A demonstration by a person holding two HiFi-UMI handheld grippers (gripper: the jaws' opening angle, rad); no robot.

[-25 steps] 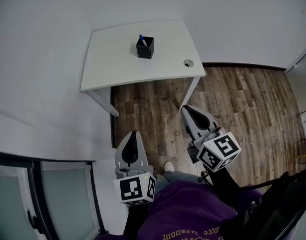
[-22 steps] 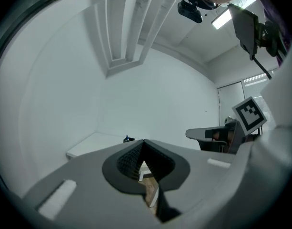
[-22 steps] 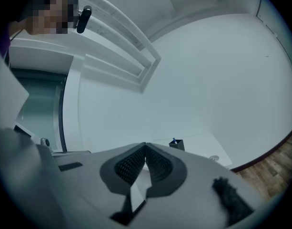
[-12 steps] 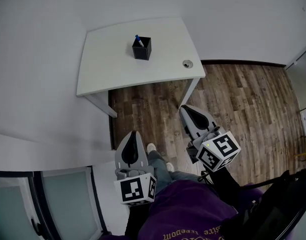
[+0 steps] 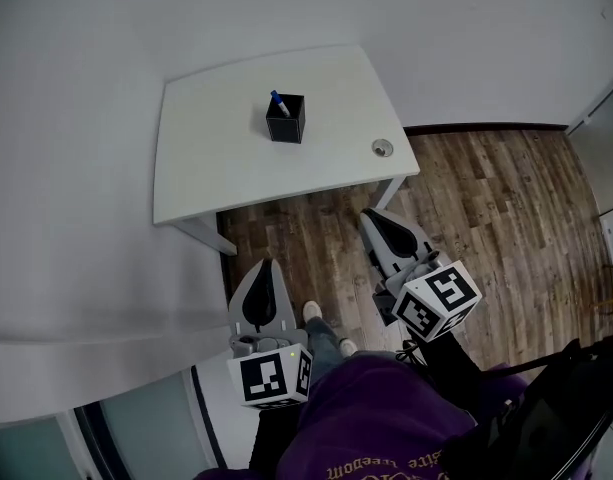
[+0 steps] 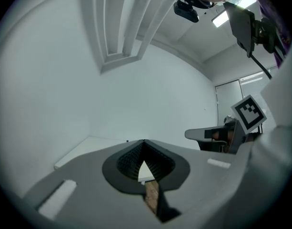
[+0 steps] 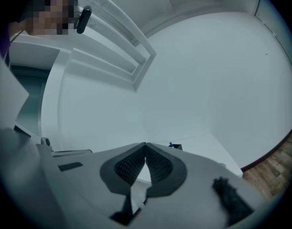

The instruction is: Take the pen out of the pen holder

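The pen (image 5: 278, 99), blue at its tip, leans in the black pen holder (image 5: 285, 120) on the white table (image 5: 216, 158), toward the table's far edge and about midway across it. The wood floor (image 5: 486, 198) lies on the near and right sides of the table, and white wall runs along the table's far and left sides.

You hold both grippers over the floor on the near side of the table, well apart from it and pointed toward it. Your left gripper (image 5: 265, 265) has its jaws pressed together at the tips with nothing between them. Your right gripper (image 5: 371, 216), closer to the table's right front leg, is also closed tip to tip and empty.

Your shoe (image 5: 312, 311) is on the floor between the two grippers, on the table's near side. A small round grommet (image 5: 382, 148) sits near the table's right front corner, well apart from the pen holder.
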